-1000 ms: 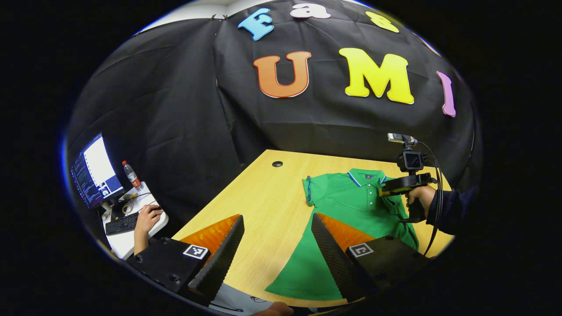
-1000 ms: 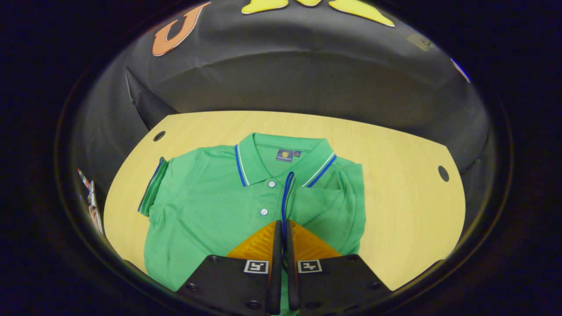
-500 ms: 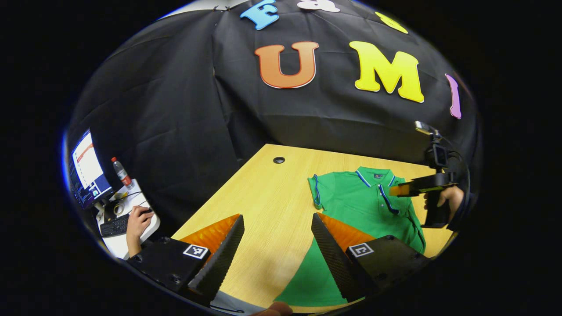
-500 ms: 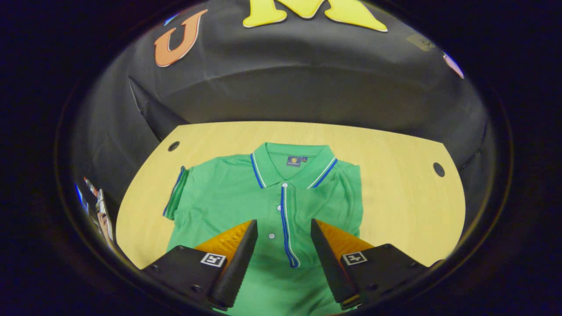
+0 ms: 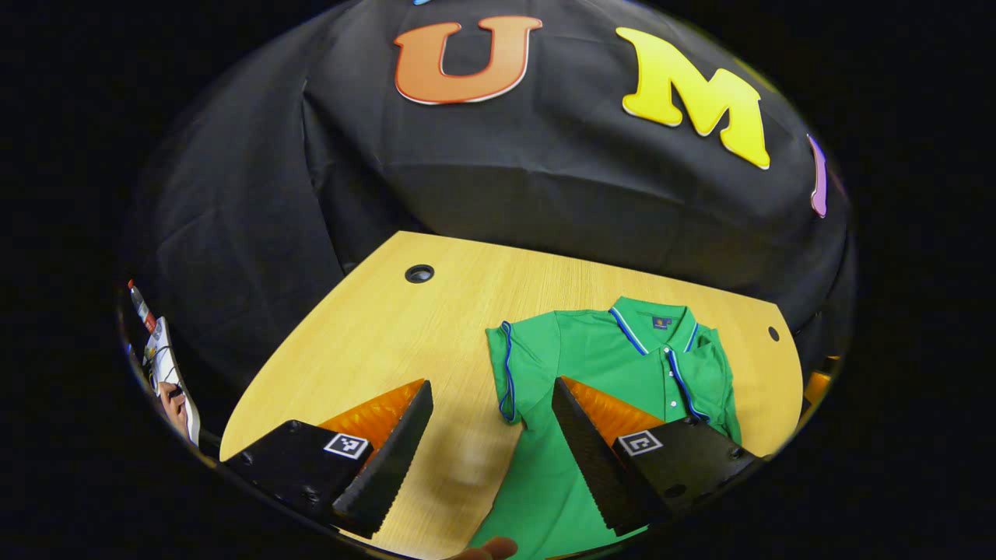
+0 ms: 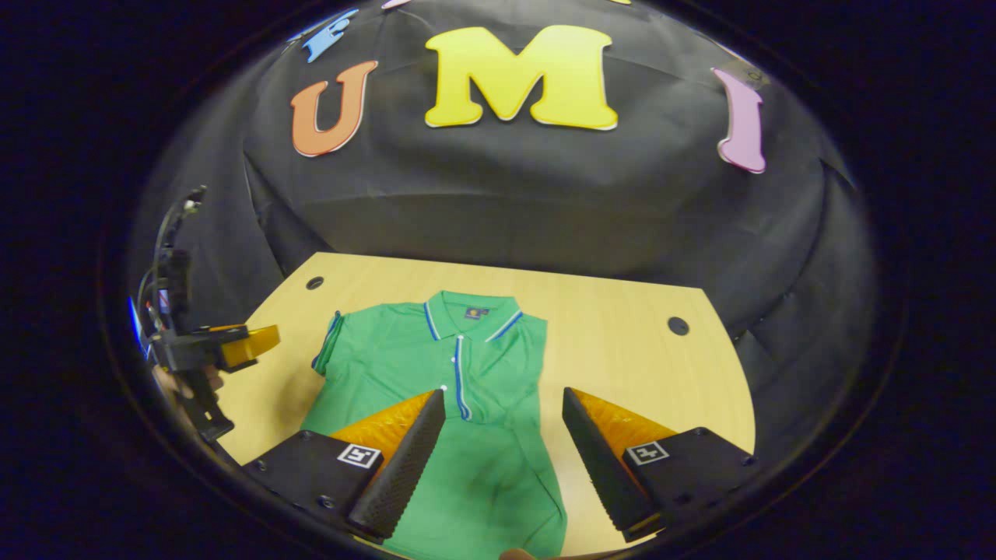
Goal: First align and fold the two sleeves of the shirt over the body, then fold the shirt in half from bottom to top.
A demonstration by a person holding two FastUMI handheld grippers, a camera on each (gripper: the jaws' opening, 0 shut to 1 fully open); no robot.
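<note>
Left gripper view: left claw point(image 5: 492, 435) spread wide, nothing between fingers, hovering above bench point(image 5: 373, 342). Green polo shirt point(image 5: 615, 373) lies flat on bench, collar toward booth wall, front up. One short sleeve point(image 5: 517, 373) w/ blue trim extended at shirt's near side, just ahead of claw; opp. sleeve folded in over body. Cable hole point(image 5: 419, 273) in bench near far edge.

Right gripper view: right claw point(image 6: 504, 451) spread wide, empty, above shirt's lower half. Polo shirt point(image 6: 436, 373) centred on bench point(image 6: 638, 365); sleeve point(image 6: 331, 354) on pic left sticks out, other side folded over body. Left claw point(image 6: 253, 342) seen at pic left, held off bench beside extended sleeve; its spread can't be judged here.
</note>
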